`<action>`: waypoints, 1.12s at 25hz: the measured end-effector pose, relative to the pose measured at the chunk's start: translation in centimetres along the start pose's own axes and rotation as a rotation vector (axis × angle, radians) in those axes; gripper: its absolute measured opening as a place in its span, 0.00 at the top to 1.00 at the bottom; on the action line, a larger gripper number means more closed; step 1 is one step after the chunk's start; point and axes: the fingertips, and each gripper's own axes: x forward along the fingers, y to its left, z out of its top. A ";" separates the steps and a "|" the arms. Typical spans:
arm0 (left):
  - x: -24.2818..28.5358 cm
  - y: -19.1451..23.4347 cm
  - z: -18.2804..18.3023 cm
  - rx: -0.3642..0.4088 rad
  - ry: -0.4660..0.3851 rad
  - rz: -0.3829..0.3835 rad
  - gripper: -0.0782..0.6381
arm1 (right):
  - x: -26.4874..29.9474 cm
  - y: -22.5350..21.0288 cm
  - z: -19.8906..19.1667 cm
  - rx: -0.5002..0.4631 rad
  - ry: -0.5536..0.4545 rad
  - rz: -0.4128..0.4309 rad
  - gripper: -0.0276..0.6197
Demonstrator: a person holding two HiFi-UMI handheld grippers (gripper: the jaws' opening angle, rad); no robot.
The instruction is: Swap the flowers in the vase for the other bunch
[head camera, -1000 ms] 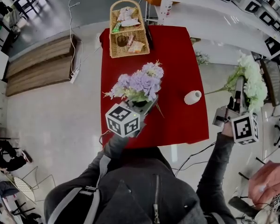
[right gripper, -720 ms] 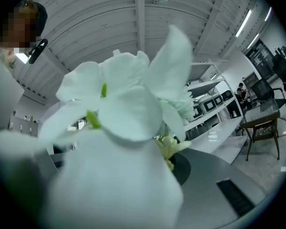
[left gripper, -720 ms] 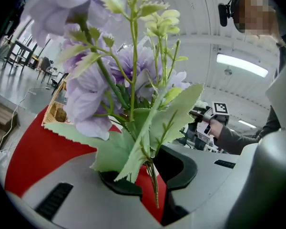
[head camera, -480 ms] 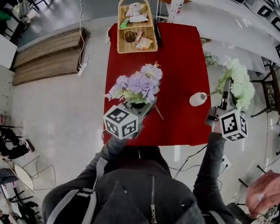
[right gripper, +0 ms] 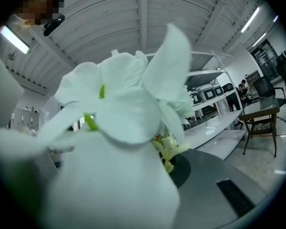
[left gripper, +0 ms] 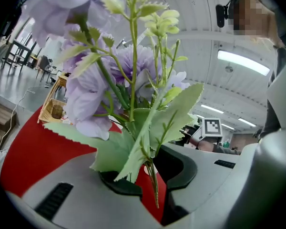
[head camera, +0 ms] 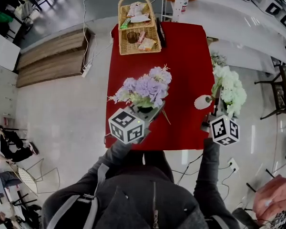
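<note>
Purple bunch (head camera: 144, 87) is gripped by its stems in the left claw (head camera: 151, 109), jaws narrow on them, and is held over the near-middle of the red surface (head camera: 181, 46). White bunch (head camera: 229, 88) is gripped in the right claw (head camera: 214, 112), jaws narrow on its stems; that claw's own view is filled by petals. White vase (head camera: 201, 102) is at the surface's near right edge, just left of the white bunch. Whether a stem tip touches its mouth cannot be told. Basket (head camera: 136, 30) is at the far end, well apart.

Judged step: white stems into vase. Stems are best lined upright over the narrow mouth and lowered slowly, with the grip released only once seated. The vase looks light, sits near the edge and is easily tipped. Purple bunch is best held clear to the left.
</note>
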 end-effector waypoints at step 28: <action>1.7 -1.0 -1.3 -0.003 0.049 -0.041 0.78 | -0.6 1.2 -3.6 -0.140 -0.027 0.031 0.81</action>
